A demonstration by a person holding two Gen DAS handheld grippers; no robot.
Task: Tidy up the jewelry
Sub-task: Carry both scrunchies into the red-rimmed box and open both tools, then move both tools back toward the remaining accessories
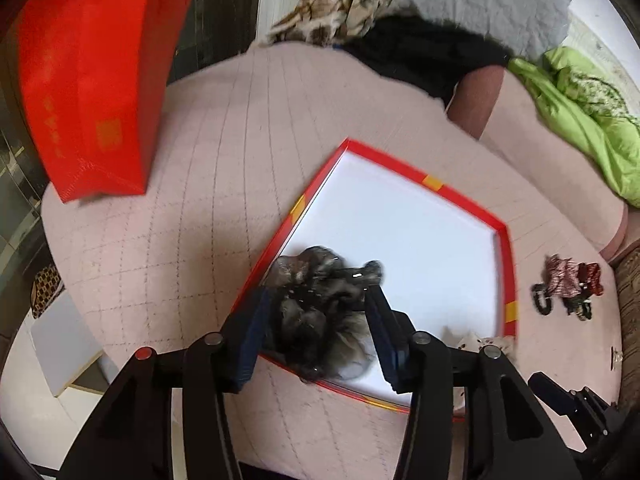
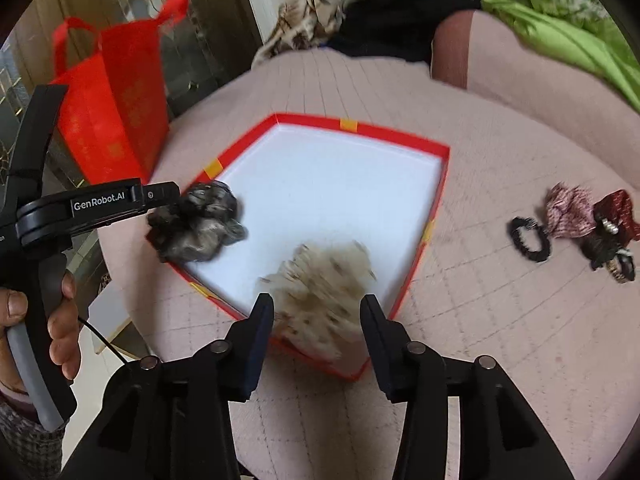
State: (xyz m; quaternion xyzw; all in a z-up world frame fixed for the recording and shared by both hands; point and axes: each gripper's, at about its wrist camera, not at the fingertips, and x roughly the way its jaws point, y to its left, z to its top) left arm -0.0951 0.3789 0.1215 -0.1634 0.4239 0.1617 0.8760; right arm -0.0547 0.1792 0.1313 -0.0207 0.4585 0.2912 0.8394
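Observation:
A red-rimmed tray (image 1: 392,162) (image 2: 400,138) with a white floor lies on a pink quilted cover. My left gripper (image 1: 318,308) stands open over the tray's near-left corner. A dark furry scrunchie (image 1: 320,312) (image 2: 196,224) sits blurred between its fingers, on the tray's edge. My right gripper (image 2: 316,304) is open above the tray's near corner, and a blurred beige spotted scrunchie (image 2: 324,288) (image 1: 480,342) lies loose between its fingers. A hand (image 2: 60,320) holds the left tool's handle (image 2: 40,220).
More hair pieces lie on the cover right of the tray: a pink-and-red scrunchie pile (image 2: 580,216) (image 1: 568,284) and a black hair tie (image 2: 528,238). A red bag (image 1: 88,80) (image 2: 116,112) stands at the left. Green cloth (image 1: 580,120) and clothes lie behind.

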